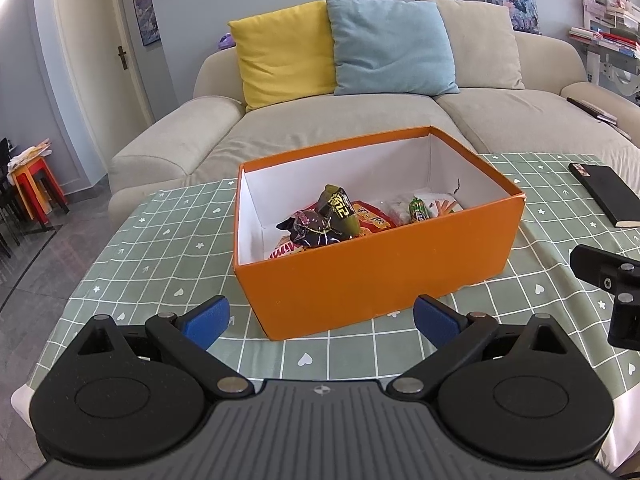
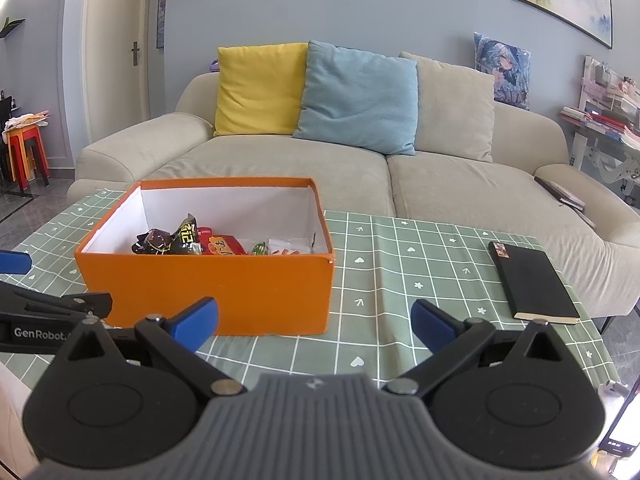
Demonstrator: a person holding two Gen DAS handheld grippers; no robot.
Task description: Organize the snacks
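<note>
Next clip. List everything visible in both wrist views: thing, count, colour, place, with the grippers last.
Box: 1, orange outside, white inside, open, on the table's left part.
Snack packets: several, dark, red-orange, green and pale, all lying inside the box; exact count unclear.
Notebook: 1, black, flat on the table, right of the box and apart from it.
Tablecloth: 1, green with white grid, covering the table.
Sofa: 1, beige, behind the table.
Cushions: 4, yellow, blue, beige and one printed, along the sofa back.
Stools: stacked, red and orange, far left.
Left gripper: black with blue pads, open, empty.
Right gripper: same, open, empty.
</note>
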